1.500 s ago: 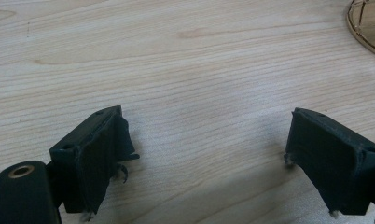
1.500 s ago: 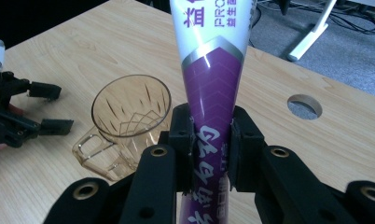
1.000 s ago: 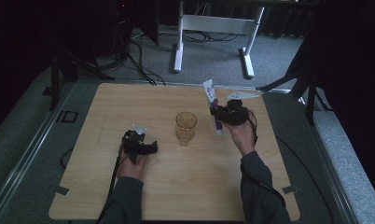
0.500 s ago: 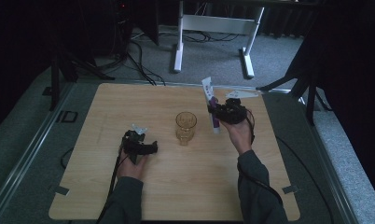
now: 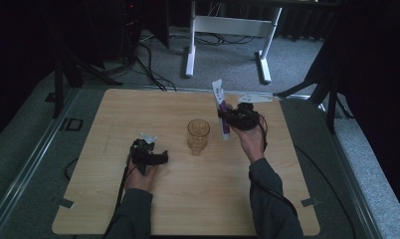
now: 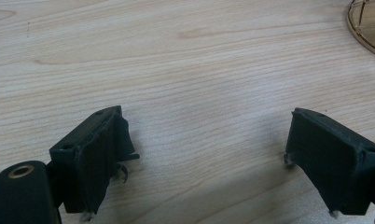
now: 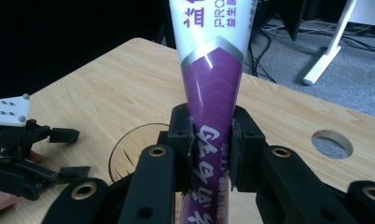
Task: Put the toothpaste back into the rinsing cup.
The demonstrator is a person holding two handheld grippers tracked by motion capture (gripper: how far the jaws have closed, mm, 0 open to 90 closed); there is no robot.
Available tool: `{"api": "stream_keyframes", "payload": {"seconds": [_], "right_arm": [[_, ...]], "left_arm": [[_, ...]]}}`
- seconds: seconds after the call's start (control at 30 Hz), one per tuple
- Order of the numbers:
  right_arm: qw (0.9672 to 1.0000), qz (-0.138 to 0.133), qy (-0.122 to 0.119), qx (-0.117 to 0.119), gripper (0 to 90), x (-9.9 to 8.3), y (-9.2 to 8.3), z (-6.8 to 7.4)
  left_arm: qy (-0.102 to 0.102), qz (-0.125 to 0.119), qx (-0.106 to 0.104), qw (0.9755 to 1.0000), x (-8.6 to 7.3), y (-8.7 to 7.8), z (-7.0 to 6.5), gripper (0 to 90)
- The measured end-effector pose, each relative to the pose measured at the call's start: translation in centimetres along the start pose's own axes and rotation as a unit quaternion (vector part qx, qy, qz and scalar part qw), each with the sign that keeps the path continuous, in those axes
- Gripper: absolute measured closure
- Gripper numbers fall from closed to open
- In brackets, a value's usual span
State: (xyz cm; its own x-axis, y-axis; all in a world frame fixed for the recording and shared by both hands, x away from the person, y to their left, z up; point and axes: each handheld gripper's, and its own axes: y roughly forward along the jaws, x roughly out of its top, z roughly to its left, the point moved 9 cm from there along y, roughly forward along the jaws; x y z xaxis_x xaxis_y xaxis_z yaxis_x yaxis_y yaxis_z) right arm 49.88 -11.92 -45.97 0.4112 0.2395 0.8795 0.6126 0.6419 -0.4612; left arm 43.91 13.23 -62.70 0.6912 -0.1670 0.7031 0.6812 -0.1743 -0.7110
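A purple and white toothpaste tube (image 5: 221, 109) stands nearly upright in the air, just right of an amber glass cup (image 5: 198, 135) at the table's middle. My right gripper (image 5: 228, 118) is shut on the tube's purple lower part; in the right gripper view both pads press on the tube (image 7: 212, 116), with the cup (image 7: 129, 154) below and behind the jaws. My left gripper (image 5: 160, 158) rests low on the wooden table (image 5: 138, 109), left of the cup. Its jaws stand wide apart over bare wood (image 6: 209, 154), and the cup's rim (image 6: 370, 28) shows at the top right corner.
The table has a round cable hole (image 7: 331, 143) near its far right corner. A white desk frame (image 5: 228, 35) and cables lie on the grey floor behind the table. Dark stands flank both sides.
The right hand has shifted slightly with the tube, which still leans over the cup's right side. The left hand has stayed put.
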Motion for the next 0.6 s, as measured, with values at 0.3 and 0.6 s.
{"api": "stream_keyframes", "payload": {"seconds": [0.3,0.6], "right_arm": [[1.0,-0.003,-0.002,0.0,74.0,0.5,0.5,0.2],[0.9999,-0.012,-0.001,0.004,73.9,1.3,0.6,0.5]], "left_arm": [[-0.001,0.0,0.001,1.0,0.0,0.0,0.0,11.8],[-0.002,0.0,0.001,1.0,0.1,0.1,0.0,11.9]]}}
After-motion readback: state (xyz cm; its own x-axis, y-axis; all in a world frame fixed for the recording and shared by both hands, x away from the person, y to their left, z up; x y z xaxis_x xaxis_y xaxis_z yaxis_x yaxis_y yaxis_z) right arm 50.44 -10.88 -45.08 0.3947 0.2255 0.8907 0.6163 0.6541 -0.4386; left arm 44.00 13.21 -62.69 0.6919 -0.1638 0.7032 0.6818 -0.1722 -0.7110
